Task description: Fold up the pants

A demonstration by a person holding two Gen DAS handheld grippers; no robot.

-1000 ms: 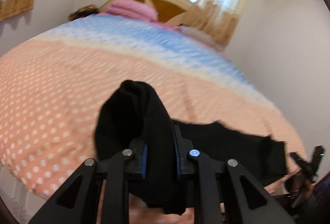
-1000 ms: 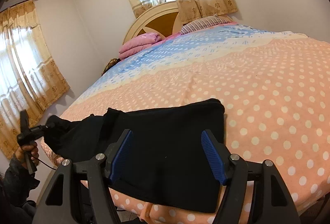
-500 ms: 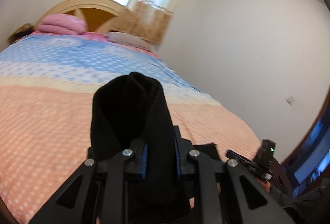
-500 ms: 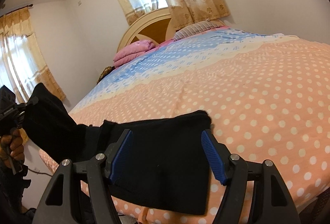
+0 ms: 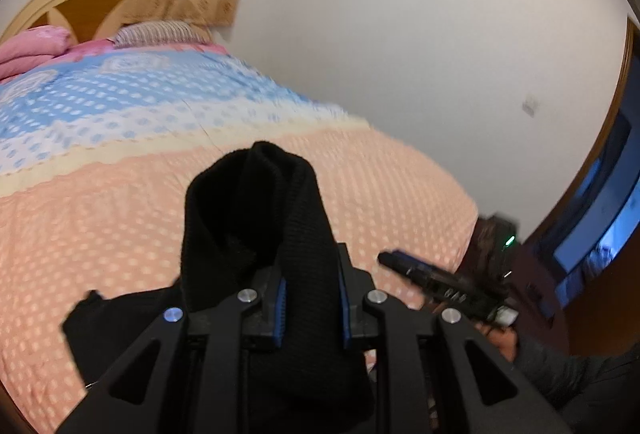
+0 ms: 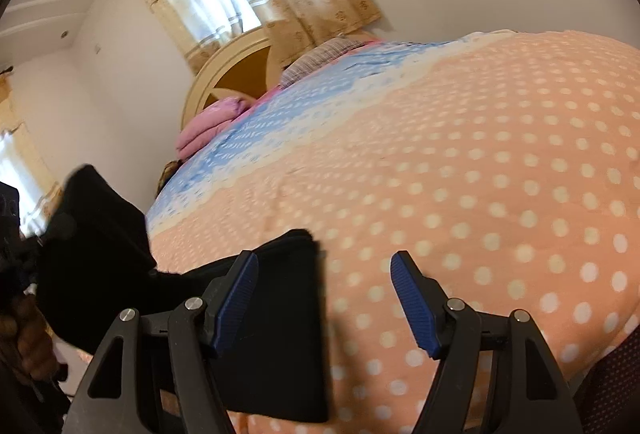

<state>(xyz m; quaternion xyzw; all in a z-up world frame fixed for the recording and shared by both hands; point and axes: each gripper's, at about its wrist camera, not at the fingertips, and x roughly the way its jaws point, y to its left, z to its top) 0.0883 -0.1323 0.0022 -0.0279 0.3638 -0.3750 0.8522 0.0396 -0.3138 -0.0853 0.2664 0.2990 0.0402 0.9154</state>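
Note:
The black pants [image 6: 280,334] lie at the near edge of the bed, partly folded. My left gripper [image 5: 310,308] is shut on one end of the black pants [image 5: 256,218] and holds it bunched up above the bed. That lifted end also shows at the left of the right wrist view [image 6: 96,254]. My right gripper [image 6: 324,298] is open and empty, low over the right edge of the folded part. It also shows at the right of the left wrist view [image 5: 436,280].
The bed [image 6: 480,174] has a peach polka-dot and blue cover. A pink folded blanket [image 6: 208,126] and a pillow [image 6: 320,54] lie by the headboard [image 6: 232,74]. A white wall and a doorway [image 5: 600,194] stand to the right.
My left gripper has swung right with the pants end, carrying it toward the right gripper. The right gripper has shifted right, so the folded pants now sit under its left finger.

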